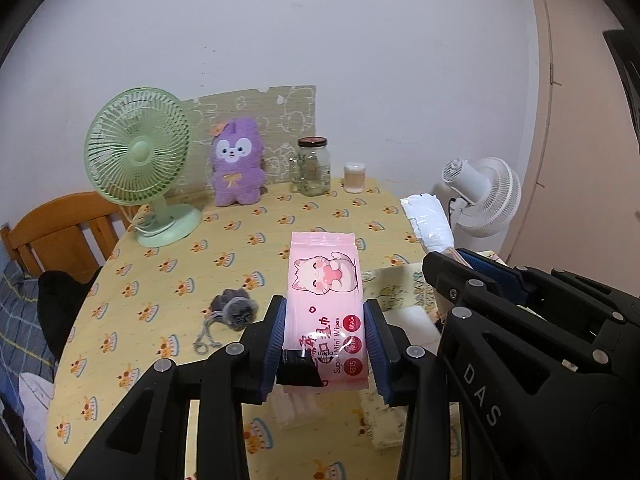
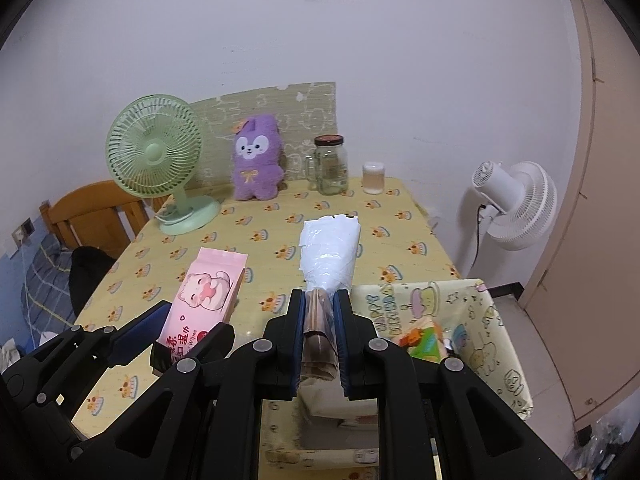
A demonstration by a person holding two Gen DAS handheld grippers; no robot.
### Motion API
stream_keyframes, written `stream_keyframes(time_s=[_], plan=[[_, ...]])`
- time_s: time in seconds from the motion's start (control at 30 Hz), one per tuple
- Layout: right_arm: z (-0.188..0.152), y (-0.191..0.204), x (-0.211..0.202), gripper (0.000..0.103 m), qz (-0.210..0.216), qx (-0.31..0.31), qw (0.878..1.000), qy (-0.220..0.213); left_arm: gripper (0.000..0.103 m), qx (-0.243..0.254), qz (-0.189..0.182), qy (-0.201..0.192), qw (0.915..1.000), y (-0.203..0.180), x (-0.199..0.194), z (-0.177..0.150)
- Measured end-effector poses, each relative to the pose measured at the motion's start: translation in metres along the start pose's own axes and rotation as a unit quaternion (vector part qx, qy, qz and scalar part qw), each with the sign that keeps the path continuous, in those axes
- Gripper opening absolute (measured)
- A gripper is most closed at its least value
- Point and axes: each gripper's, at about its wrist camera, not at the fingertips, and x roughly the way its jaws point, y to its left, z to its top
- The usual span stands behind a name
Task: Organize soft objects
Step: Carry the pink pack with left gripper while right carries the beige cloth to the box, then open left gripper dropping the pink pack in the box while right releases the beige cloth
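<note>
My left gripper (image 1: 325,312) is shut on a pink pack of wet wipes (image 1: 326,280) with a cat drawing, held above the yellow tablecloth (image 1: 168,280). The same pack (image 2: 204,296) shows at the left of the right wrist view. My right gripper (image 2: 319,300) is shut on a crinkly clear-and-white plastic packet (image 2: 330,252) with brown sticks at its gripped end; that packet (image 1: 428,220) also appears right of the wipes. A purple plush toy (image 1: 238,162) stands at the back. A small grey furry pouch (image 1: 236,308) with a cord lies on the cloth.
A green desk fan (image 1: 138,148), a glass jar (image 1: 314,168) and a cotton swab tub (image 1: 355,178) stand along the back wall. A fabric storage box (image 2: 492,320) with cartoon print sits at the table's right edge. A white floor fan (image 2: 516,204) and a wooden chair (image 1: 60,232) flank the table.
</note>
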Motion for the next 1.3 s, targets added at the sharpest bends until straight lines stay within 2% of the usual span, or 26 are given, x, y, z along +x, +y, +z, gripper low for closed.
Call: stream_keyframes(time_s=[0.7, 1.0, 1.07, 1.17, 1.3], plan=[[-0.016, -0.067, 0.017, 0.017, -0.043, 0.047, 0.998, 0.020, 0.039, 0.043, -0.052, 0.032, 0.9972, -0.060, 0.038, 0.000], [-0.027, -0.087, 0.033, 0.017, -0.051, 0.068, 0.996, 0.042, 0.041, 0.061, -0.065, 0.060, 0.9943, -0.076, 0.059, -0.005], [-0.029, -0.089, 0.036, 0.017, -0.052, 0.070, 0.995, 0.047, 0.041, 0.069, -0.058, 0.063, 0.9939, -0.079, 0.062, -0.007], [-0.032, -0.092, 0.042, 0.017, -0.047, 0.073, 0.995, 0.055, 0.052, 0.084, -0.045, 0.065, 0.9934, -0.081, 0.066, -0.008], [-0.034, -0.091, 0.048, 0.017, -0.038, 0.075, 0.995, 0.060, 0.059, 0.089, -0.040, 0.073, 0.9926, -0.081, 0.069, -0.010]])
